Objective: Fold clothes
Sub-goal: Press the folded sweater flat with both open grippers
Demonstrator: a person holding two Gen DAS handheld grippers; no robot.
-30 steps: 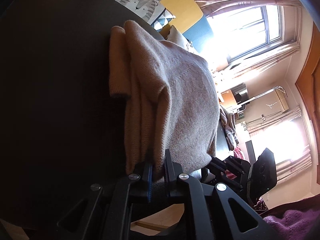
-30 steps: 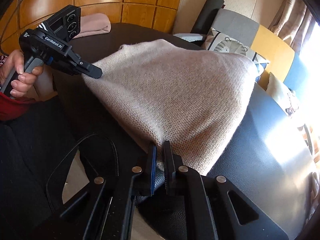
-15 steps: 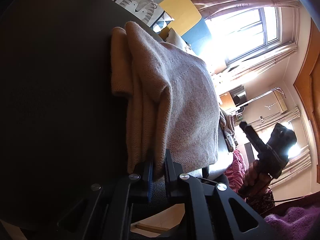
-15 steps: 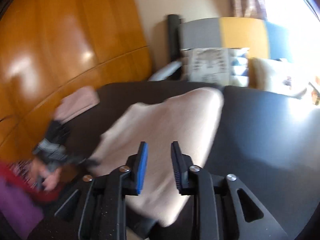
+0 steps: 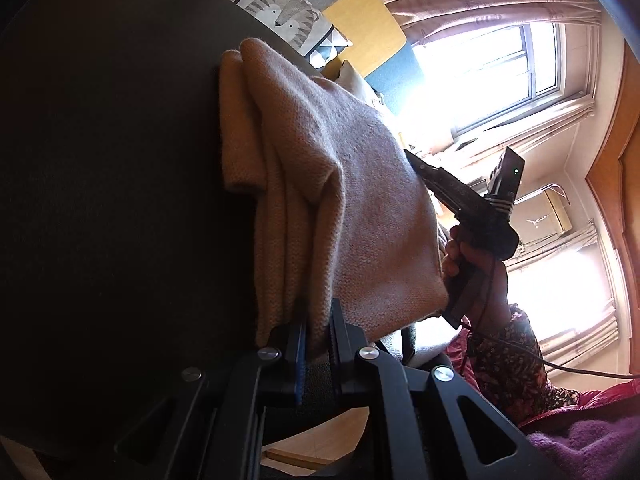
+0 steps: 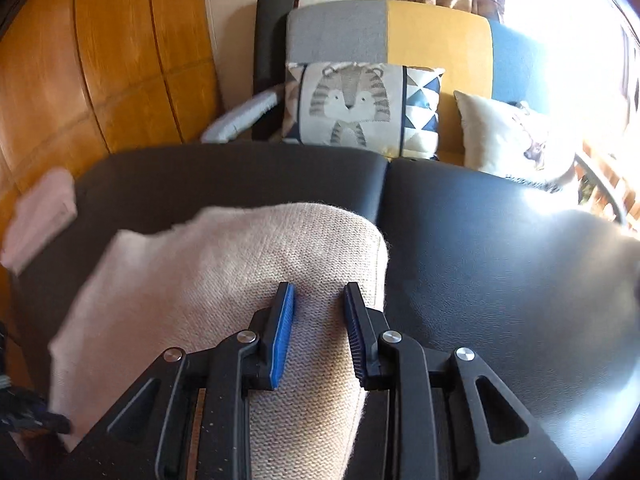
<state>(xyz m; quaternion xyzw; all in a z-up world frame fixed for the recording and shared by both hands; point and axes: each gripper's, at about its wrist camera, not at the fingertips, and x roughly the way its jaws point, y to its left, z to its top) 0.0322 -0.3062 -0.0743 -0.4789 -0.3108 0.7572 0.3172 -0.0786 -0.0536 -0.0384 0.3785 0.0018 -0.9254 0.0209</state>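
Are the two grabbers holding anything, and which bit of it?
The left gripper pinches the beige sweater by its near folded edge. The right gripper holds nothing: its fingers are apart above the sweater.

Sunlight floods through a curtained window [image 5: 508, 64] onto a grey, yellow and blue sofa [image 6: 400, 36] beside wooden wall panels [image 6: 112, 60].

Dark leather-look table [image 6: 500, 248], a seam running up its top beyond the fingers. Folded beige knit sweater [image 6: 224, 280] lies on it, under and ahead of the fingers. Small pink folded cloth [image 6: 40, 220] far left of them (blurred), at the table's edge.
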